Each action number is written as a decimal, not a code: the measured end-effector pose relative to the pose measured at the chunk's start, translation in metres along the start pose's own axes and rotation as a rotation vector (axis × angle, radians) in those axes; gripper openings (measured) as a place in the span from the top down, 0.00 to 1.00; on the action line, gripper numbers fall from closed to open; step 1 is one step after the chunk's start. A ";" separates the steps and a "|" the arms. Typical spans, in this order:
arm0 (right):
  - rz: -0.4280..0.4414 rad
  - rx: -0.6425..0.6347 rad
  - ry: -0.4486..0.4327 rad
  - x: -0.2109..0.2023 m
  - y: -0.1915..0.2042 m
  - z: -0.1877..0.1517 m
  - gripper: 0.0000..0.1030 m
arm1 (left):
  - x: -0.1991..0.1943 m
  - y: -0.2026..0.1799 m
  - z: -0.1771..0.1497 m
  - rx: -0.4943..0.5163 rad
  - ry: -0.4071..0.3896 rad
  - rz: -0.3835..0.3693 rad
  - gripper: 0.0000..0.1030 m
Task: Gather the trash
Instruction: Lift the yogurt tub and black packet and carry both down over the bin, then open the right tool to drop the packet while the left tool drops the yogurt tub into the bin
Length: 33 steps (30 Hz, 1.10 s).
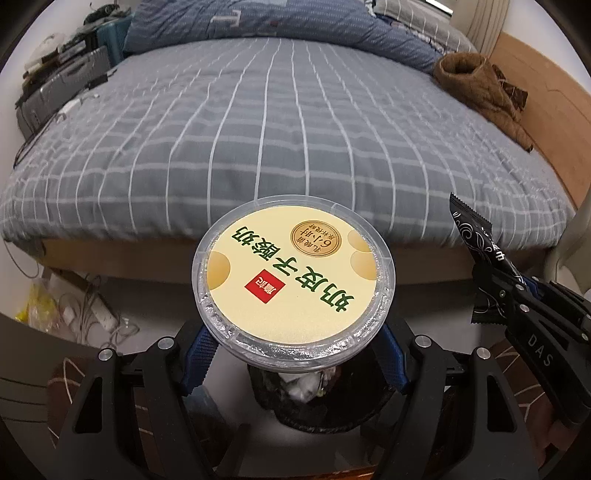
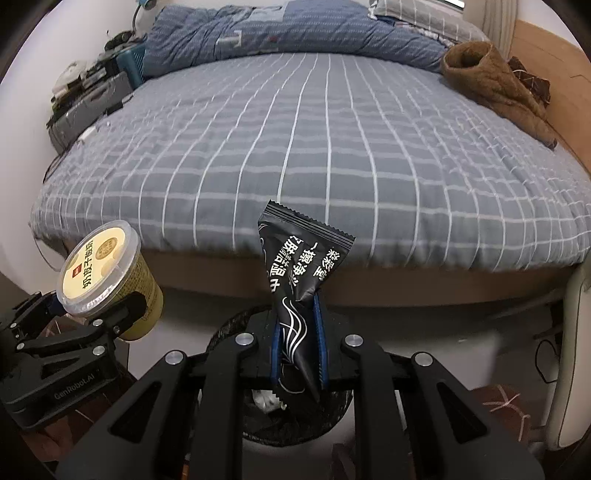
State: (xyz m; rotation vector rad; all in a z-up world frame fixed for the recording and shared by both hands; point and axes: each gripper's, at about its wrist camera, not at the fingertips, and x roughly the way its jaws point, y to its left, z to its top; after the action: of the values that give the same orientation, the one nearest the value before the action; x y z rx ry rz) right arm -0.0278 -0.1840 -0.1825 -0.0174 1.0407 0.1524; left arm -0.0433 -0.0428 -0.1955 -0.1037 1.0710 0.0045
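My left gripper (image 1: 293, 354) is shut on a yellow yogurt cup (image 1: 293, 280) with a clear lid and Chinese lettering, held upright above a black-lined trash bin (image 1: 317, 410). The cup also shows in the right wrist view (image 2: 110, 280), gripped by the left gripper (image 2: 92, 321). My right gripper (image 2: 297, 332) is shut on a black snack wrapper (image 2: 299, 266) with white lettering, held over the trash bin (image 2: 280, 417), which holds crumpled white paper. In the left wrist view the right gripper (image 1: 513, 295) and wrapper (image 1: 480, 251) sit at the right.
A bed (image 1: 277, 129) with a grey checked cover lies straight ahead, with a blue duvet (image 1: 258, 22) at its far end and brown clothing (image 1: 480, 85) on its right. Cables and a power strip (image 1: 99, 314) lie on the floor at left. Clutter (image 2: 85, 96) is stacked left of the bed.
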 end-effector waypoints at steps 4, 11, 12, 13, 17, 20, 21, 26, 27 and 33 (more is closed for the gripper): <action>-0.002 -0.029 0.041 0.016 0.010 -0.020 0.86 | 0.012 0.003 -0.015 -0.002 0.026 0.007 0.30; -0.001 -0.067 0.110 0.047 0.024 -0.049 0.86 | 0.037 0.009 -0.031 0.001 0.064 0.036 0.30; -0.001 -0.069 0.124 0.053 0.026 -0.053 0.86 | 0.043 0.010 -0.035 0.004 0.070 0.043 0.30; 0.001 -0.070 0.142 0.059 0.026 -0.057 0.86 | 0.048 0.012 -0.038 0.006 0.078 0.050 0.30; 0.003 -0.071 0.194 0.080 0.027 -0.067 0.84 | 0.068 0.020 -0.045 -0.003 0.119 0.064 0.30; 0.009 -0.065 0.233 0.094 0.028 -0.072 0.80 | 0.080 0.026 -0.046 -0.023 0.146 0.062 0.30; 0.015 -0.060 0.245 0.099 0.028 -0.073 0.78 | 0.083 0.028 -0.047 -0.030 0.155 0.058 0.30; 0.020 -0.065 0.272 0.112 0.030 -0.077 0.60 | 0.094 0.030 -0.048 -0.034 0.187 0.066 0.30; 0.022 -0.063 0.280 0.115 0.030 -0.077 0.56 | 0.095 0.030 -0.049 -0.036 0.190 0.067 0.30; 0.003 -0.062 0.308 0.129 0.029 -0.082 0.36 | 0.104 0.035 -0.051 -0.049 0.210 0.070 0.30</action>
State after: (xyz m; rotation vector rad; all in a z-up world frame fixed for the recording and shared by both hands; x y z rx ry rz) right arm -0.0376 -0.1472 -0.3335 -0.0977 1.3433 0.1887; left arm -0.0397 -0.0169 -0.3141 -0.1126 1.2844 0.0846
